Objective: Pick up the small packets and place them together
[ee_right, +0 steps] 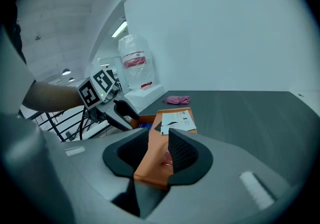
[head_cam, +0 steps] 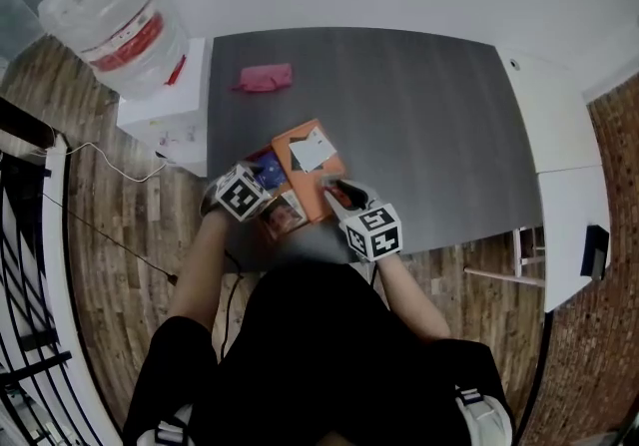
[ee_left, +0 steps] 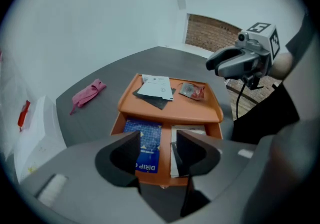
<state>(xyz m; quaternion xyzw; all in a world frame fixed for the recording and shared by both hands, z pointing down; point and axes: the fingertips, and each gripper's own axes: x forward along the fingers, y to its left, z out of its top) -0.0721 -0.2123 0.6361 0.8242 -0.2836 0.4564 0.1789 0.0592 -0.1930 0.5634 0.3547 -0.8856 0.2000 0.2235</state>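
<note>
An orange tray unit (ee_left: 170, 115) stands on the dark table near me, its lower drawer pulled open. On its top lie a white sheet (ee_left: 156, 86) over a black packet and a small red-and-clear packet (ee_left: 192, 90). The drawer holds a blue packet (ee_left: 145, 138) on the left and a pale packet (ee_left: 192, 130) on the right. My left gripper (ee_left: 157, 143) hovers open above the drawer's front, holding nothing. Over the tray's near right corner my right gripper (ee_right: 159, 143) stands open, the red packet (ee_right: 165, 158) showing under the gap between its jaws, untouched.
A pink cloth (head_cam: 265, 77) lies on the grey table (head_cam: 429, 115) beyond the tray. A large water bottle (head_cam: 115, 15) sits on a white stand (head_cam: 165, 120) left of the table. A white cabinet (head_cam: 559, 135) borders the right edge.
</note>
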